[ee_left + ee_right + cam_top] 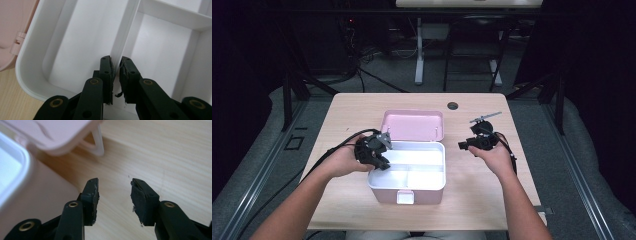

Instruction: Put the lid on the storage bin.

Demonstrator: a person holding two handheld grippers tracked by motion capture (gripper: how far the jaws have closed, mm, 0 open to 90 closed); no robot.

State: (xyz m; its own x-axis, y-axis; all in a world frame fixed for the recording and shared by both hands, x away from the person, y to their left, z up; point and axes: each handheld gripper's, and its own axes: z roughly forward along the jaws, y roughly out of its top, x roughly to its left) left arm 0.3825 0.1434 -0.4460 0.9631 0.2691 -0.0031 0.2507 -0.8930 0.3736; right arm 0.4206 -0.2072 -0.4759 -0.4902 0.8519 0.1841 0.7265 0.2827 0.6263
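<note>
A pink box [384,194] stands open on the wooden table, its lid [412,125] laid back behind it. Inside it sits a white tray [432,167] with several compartments. My left gripper [383,162] reaches into the tray's left side. In the left gripper view its jaws [115,62] pinch an upright white divider [125,27], one pad on each side. My right gripper [462,145] hovers to the right of the box and points toward it. In the right gripper view it [114,182] stands open over bare wood, beside the pink wall [45,195], with nothing between the pads.
The table [352,110] has a round cable hole [453,105] near its far edge. A white loop [98,145] hangs from the lid's edge. Cables trail from both grippers. Dark frames and another desk's legs stand beyond the table.
</note>
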